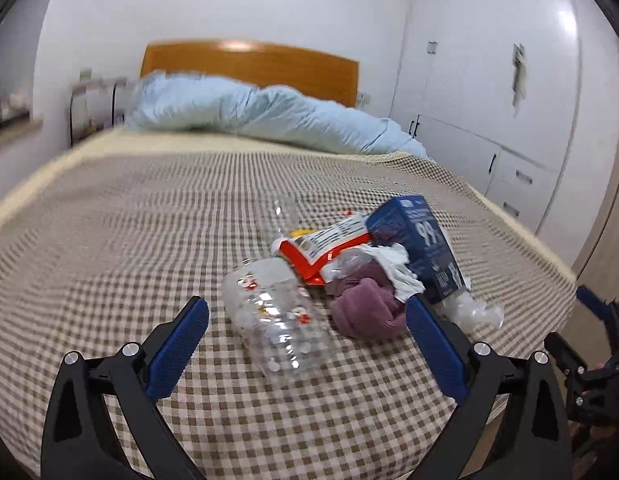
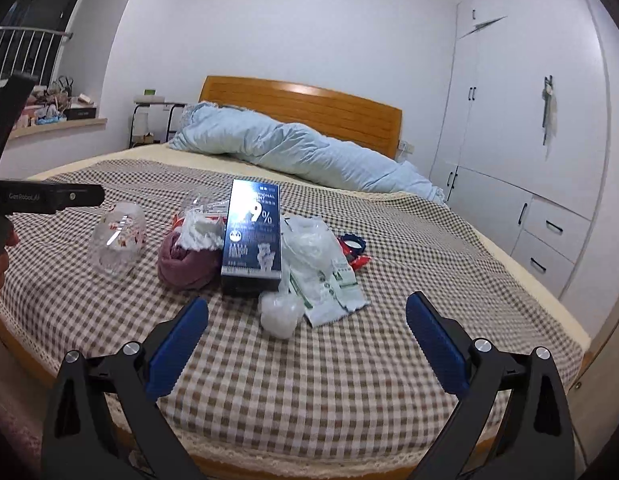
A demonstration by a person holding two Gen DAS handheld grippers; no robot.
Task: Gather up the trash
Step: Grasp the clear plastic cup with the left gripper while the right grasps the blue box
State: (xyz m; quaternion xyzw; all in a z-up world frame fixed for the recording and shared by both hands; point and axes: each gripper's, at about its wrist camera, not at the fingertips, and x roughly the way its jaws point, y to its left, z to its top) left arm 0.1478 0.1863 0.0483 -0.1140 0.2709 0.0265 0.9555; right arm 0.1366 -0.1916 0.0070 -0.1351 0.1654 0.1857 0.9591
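Observation:
Trash lies in a heap on the checked bedspread point(image 1: 109, 240). A clear plastic cup point(image 1: 275, 316) lies on its side just ahead of my open left gripper point(image 1: 307, 310), nothing between its fingers. Behind it are a red snack wrapper point(image 1: 321, 246), a purple cloth point(image 1: 365, 308), a white tissue point(image 1: 397, 268) and a dark blue carton point(image 1: 423, 248). In the right wrist view the blue carton point(image 2: 253, 236) stands upright, with the cup point(image 2: 119, 240), purple cloth point(image 2: 185, 264), white plastic bags point(image 2: 317, 264) and a red-blue wrapper point(image 2: 353, 248) around it. My right gripper point(image 2: 307, 310) is open, short of the pile.
A light blue duvet point(image 2: 301, 152) is bunched at the wooden headboard point(image 2: 309, 108). White wardrobes point(image 2: 521, 120) line the right wall. A windowsill with clutter point(image 2: 53, 112) and a small side table point(image 2: 153, 120) stand at the left. The other gripper's body point(image 2: 45, 198) shows at the left edge.

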